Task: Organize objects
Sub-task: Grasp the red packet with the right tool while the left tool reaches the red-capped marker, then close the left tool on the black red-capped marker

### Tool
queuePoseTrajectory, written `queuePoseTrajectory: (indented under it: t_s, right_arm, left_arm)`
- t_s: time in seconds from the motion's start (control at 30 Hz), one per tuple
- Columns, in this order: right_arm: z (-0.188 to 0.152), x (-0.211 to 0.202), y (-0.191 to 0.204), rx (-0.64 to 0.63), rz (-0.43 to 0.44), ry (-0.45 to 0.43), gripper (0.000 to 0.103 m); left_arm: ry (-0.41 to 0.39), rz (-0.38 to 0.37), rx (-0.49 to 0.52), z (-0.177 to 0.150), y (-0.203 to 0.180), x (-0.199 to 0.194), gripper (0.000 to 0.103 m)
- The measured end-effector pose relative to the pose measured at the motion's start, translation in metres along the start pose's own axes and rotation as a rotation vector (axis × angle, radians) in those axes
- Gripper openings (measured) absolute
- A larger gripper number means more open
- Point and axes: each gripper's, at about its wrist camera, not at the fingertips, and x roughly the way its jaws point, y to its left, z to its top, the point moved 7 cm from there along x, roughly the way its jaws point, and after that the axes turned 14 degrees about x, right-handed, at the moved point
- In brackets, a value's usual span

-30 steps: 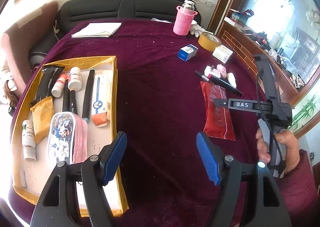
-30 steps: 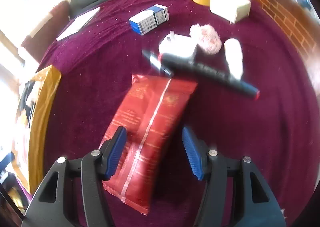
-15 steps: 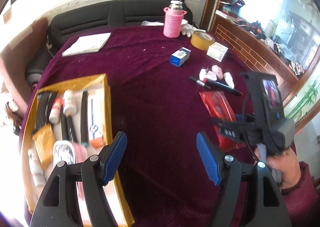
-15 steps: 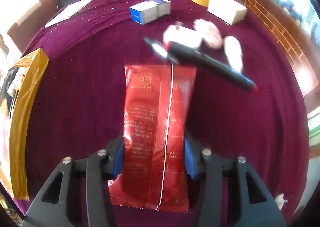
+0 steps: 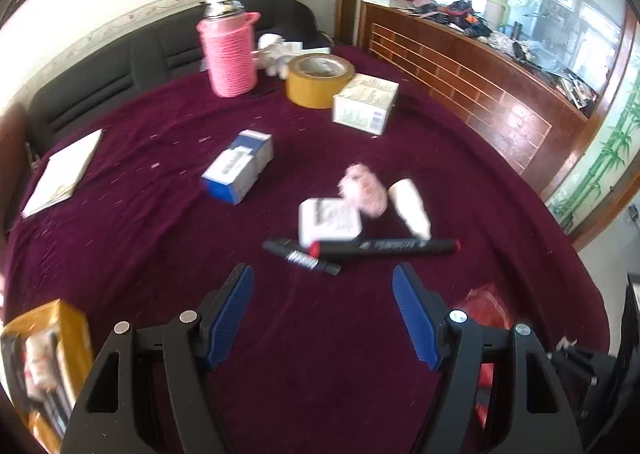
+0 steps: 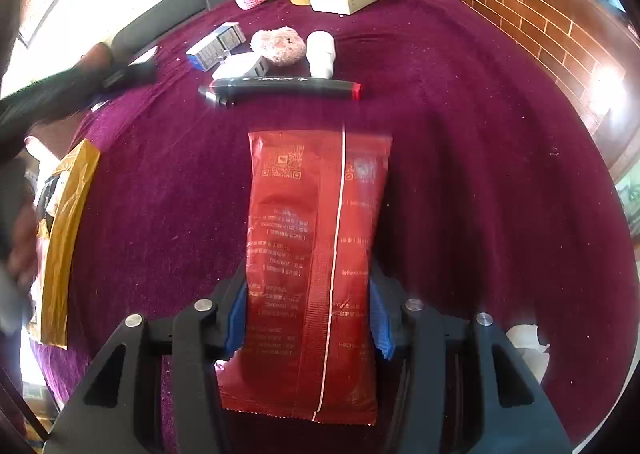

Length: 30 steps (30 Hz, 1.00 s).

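Red packet [image 6: 316, 254] between right gripper [image 6: 308, 314] pads (opening)

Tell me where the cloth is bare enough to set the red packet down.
Bare cloth lies between the yellow tray and the red packet, and to the packet's right toward the table's edge. Crowded: the far cluster around the black marker, white charger and blue box.

red packet [image 6: 316, 254]: printed lines and QR codes, unreadable | black marker [image 6: 288, 85]: label unreadable
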Motion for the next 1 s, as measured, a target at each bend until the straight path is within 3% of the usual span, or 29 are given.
queuePoseTrajectory:
  t_s: [0.17, 0.3, 0.47, 0.57, 0.63, 0.7, 0.83, 1.0]
  right_arm:
    - [0.0, 0.0, 0.0, -0.024, 0.031, -0.014, 0.049]
    - [0.002, 0.001, -0.001, -0.015, 0.064, -0.016, 0.05]
    - [0.004, 0.001, -0.003, -0.006, 0.101, -0.005, 0.05]
    - [0.003, 0.001, -0.003, -0.001, 0.114, -0.002, 0.05]
    - [0.002, 0.001, -0.002, -0.014, 0.112, -0.004, 0.051]
    - [0.002, 0.001, -0.001, -0.021, 0.109, -0.011, 0.051]
    - [0.003, 0.0, -0.003, -0.002, 0.13, -0.006, 0.051]
    - [0.002, -0.001, -0.004, 0.008, 0.144, -0.003, 0.051]
  left_arm:
    - [0.027, 0.016, 0.267, 0.028, -0.038, 0.036, 0.066]
    - [0.1, -0.01, 0.377, 0.036, -0.053, 0.069, 0.066]
    - [0.162, -0.022, 0.384, 0.03, -0.048, 0.09, 0.068]
    - [0.197, 0.029, 0.513, 0.013, -0.059, 0.089, 0.068]
    - [0.223, -0.036, 0.539, 0.003, -0.069, 0.084, 0.049]
    - [0.252, -0.095, 0.549, -0.005, -0.079, 0.08, 0.047]
    - [0.209, -0.009, 0.617, -0.003, -0.087, 0.08, 0.046]
    - [0.159, 0.054, 0.592, 0.017, -0.082, 0.086, 0.047]
